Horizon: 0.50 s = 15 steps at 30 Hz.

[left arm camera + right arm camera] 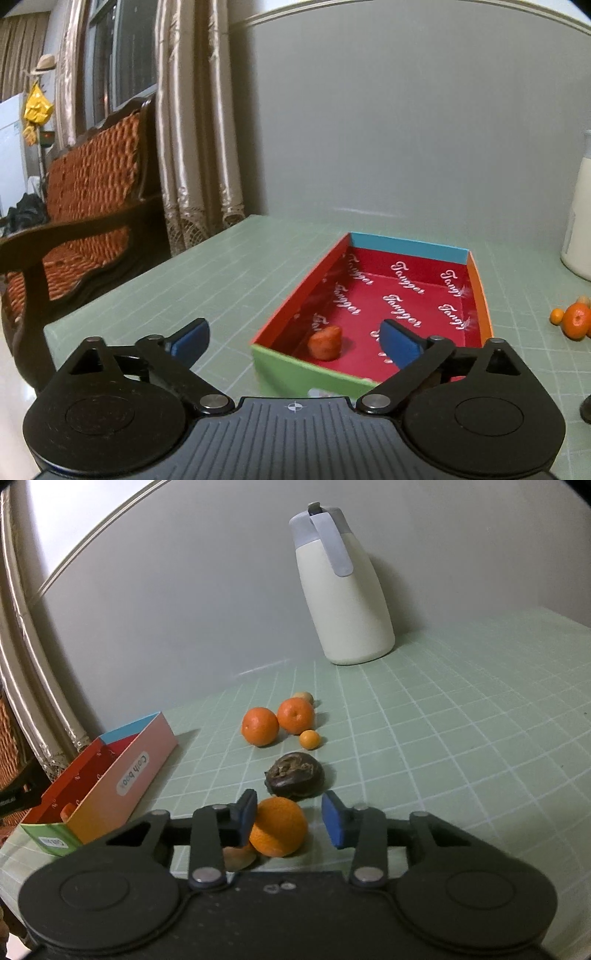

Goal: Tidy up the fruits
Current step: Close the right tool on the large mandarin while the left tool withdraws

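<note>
In the right wrist view, the right gripper [289,819] is spread wide, with an orange [279,830] lying on the tabletop [461,738] between its blue pads; the left pad [246,816] is just at the orange's side, the right pad stands apart from it. A pale roundish fruit [238,856] sits partly hidden under the left finger, touching or just beside the orange. Just beyond lies a dark brown wrinkled fruit [295,775], then a small kumquat [309,739], and behind it two tangerines [260,725] side by side, with a small tan fruit [303,698] peeking out behind the right one. A cream jug with a grey lid [345,598] stands upright farther back by the wall. In the left wrist view, the left gripper [295,339] is also spread wide and holds nothing, hovering over the near end of an open box [314,373] with a red lining. A single red fruit, apparently a strawberry [325,342], rests on the box floor near its near left corner, between the pads in view. Beyond the tabletop's left edge stands a wooden chair with an orange woven cushion [92,192], with curtains [195,129] behind it.
</note>
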Each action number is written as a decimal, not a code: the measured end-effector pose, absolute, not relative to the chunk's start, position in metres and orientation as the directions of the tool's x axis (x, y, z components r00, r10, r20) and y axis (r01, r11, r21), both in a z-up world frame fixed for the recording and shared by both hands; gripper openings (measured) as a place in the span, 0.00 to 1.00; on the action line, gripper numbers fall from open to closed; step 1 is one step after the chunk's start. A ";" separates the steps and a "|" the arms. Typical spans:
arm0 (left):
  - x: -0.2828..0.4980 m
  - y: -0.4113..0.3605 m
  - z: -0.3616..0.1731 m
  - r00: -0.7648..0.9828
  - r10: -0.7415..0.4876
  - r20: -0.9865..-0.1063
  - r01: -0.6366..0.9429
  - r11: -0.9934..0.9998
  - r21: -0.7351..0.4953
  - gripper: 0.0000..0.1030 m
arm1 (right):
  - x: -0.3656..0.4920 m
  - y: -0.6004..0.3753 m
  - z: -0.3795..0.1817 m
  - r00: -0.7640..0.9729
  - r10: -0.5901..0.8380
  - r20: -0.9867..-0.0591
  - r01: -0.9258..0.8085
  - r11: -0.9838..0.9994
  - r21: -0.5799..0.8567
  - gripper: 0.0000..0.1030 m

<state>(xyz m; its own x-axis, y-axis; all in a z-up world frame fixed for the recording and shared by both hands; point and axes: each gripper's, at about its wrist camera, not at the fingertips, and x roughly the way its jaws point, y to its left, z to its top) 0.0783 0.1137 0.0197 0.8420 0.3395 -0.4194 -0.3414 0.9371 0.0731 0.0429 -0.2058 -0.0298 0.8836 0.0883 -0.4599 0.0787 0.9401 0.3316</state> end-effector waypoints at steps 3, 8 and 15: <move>0.067 0.117 0.020 0.844 0.342 -0.413 -0.345 0.936 0.070 0.98 | 0.045 -0.206 -0.031 0.880 0.102 -0.464 0.074 0.935 0.346 0.38; 0.054 0.120 0.020 0.845 0.344 -0.409 -0.344 0.936 0.076 0.99 | 0.050 -0.203 -0.035 0.866 0.128 -0.484 0.070 0.926 0.370 0.39; 0.045 0.123 0.018 0.844 0.342 -0.414 -0.341 0.937 0.078 1.00 | 0.052 -0.202 -0.038 0.867 0.124 -0.483 0.084 0.919 0.386 0.40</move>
<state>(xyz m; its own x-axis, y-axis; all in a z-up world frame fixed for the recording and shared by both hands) 0.0451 0.1226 0.0183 0.8439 0.3416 -0.4138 -0.3409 0.9368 0.0782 0.0525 -0.2022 -0.0376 0.8669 0.1239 -0.4829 0.0838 0.9186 0.3861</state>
